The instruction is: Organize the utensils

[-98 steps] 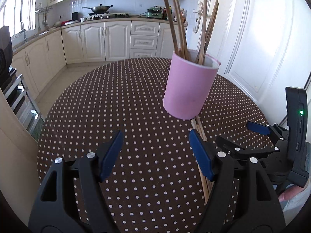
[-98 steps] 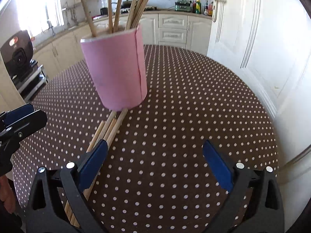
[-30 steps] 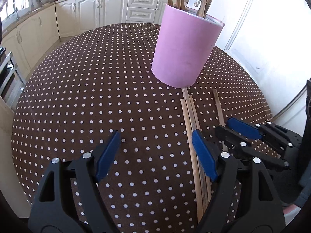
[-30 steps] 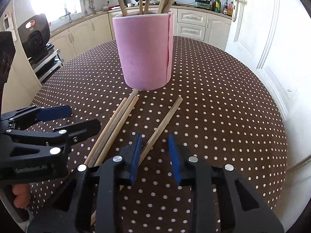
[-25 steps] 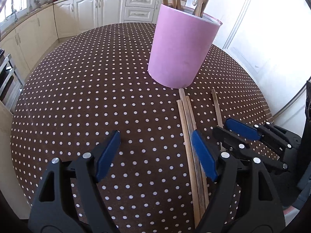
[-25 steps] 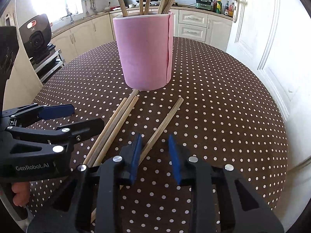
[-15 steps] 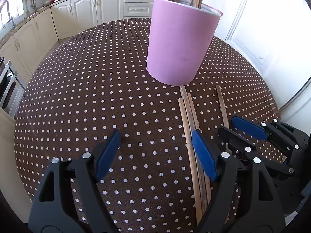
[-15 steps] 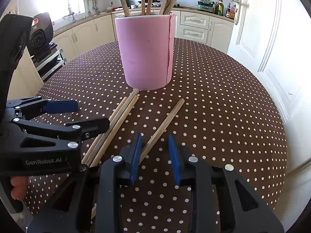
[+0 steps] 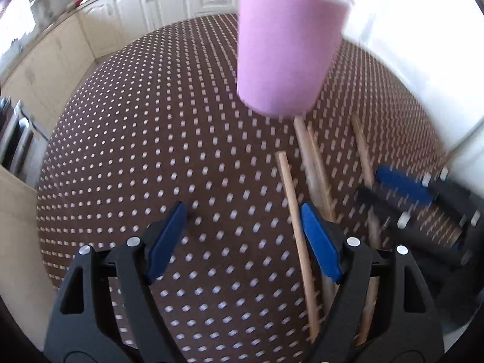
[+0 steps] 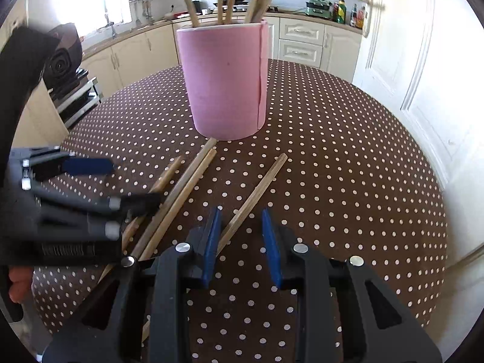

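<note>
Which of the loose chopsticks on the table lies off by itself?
The chopstick running up between the right hand-held gripper pads: it lies alone, while the other chopsticks cluster together beside it.

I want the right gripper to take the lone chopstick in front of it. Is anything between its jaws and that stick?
Nothing visible. The right gripper stands part open, with the lone chopstick running up between its pads. The other chopsticks and the left gripper lie off to the side.
</note>
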`<move>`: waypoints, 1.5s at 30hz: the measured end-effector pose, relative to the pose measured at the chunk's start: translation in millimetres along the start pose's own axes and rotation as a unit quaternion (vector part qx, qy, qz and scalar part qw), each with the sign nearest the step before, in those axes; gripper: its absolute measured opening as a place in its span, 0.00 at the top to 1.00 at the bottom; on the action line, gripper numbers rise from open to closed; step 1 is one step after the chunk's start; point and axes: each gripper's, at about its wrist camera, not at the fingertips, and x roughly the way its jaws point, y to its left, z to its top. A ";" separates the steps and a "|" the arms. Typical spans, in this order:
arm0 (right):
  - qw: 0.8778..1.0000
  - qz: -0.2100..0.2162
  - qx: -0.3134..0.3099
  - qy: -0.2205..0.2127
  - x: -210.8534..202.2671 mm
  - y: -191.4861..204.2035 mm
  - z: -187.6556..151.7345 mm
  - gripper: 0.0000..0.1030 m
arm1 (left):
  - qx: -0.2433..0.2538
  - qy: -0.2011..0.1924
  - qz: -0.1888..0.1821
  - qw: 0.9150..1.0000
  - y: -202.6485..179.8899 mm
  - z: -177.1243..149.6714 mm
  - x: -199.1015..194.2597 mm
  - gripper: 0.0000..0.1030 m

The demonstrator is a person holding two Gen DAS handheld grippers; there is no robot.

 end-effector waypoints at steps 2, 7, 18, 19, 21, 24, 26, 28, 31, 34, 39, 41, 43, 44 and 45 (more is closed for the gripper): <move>1.000 0.005 0.006 0.002 0.0 -0.9 1.0 0.75 | 0.001 0.002 0.007 1.000 -2.8 -3.0 -1.0 0.24; 1.000 -0.007 -0.002 0.003 0.4 4.1 1.1 0.75 | -0.013 -0.009 0.005 1.000 -4.5 -7.7 -0.8 0.28; 1.000 0.027 0.006 0.012 1.5 -5.1 5.9 0.79 | 0.013 -0.039 -0.049 0.998 -10.2 -47.5 -20.8 0.79; 0.999 0.035 -0.002 0.013 1.4 -6.8 6.2 0.83 | 0.011 -0.041 -0.056 0.998 -4.8 -49.4 -22.9 0.83; 0.998 0.056 -0.012 0.015 1.3 -11.5 5.7 0.84 | 0.012 -0.041 -0.073 0.996 8.0 -54.9 -26.2 0.87; 0.997 0.071 -0.033 0.023 -0.2 -15.2 5.7 0.87 | 0.025 -0.036 -0.086 0.995 22.2 -56.7 -29.8 0.91; 0.995 0.068 -0.063 0.026 -1.2 -12.2 5.9 0.89 | 0.044 -0.037 -0.076 0.995 27.0 -55.3 -30.6 0.93; 0.993 0.063 -0.092 0.031 -1.6 -8.1 6.8 0.89 | 0.052 -0.036 -0.067 0.996 28.5 -57.0 -30.4 0.93; 0.993 0.042 -0.104 0.037 -0.6 -2.1 8.3 0.88 | 0.045 -0.032 -0.056 0.997 34.0 -57.2 -31.8 0.93; 0.994 0.016 -0.101 0.036 -0.3 4.3 6.7 0.84 | 0.029 -0.034 -0.056 0.997 41.6 -50.7 -32.4 0.93; 0.997 -0.004 -0.064 0.037 3.3 0.3 8.7 0.70 | 0.000 -0.027 -0.069 0.997 50.3 -40.0 -25.8 0.92; 0.998 -0.006 -0.046 0.037 4.5 -3.8 9.8 0.70 | -0.007 -0.021 -0.069 0.997 56.5 -34.2 -22.9 0.91; 0.998 -0.016 -0.041 0.034 6.0 -1.7 10.4 0.70 | -0.013 -0.019 -0.066 0.998 57.5 -29.6 -18.9 0.91; 0.998 -0.020 -0.040 0.033 5.9 -1.6 10.4 0.70 | -0.018 -0.019 -0.065 0.998 57.1 -25.3 -15.4 0.91; 0.998 -0.023 -0.039 0.033 6.6 -0.3 10.7 0.72 | -0.024 -0.018 -0.066 0.997 59.6 -20.7 -11.0 0.90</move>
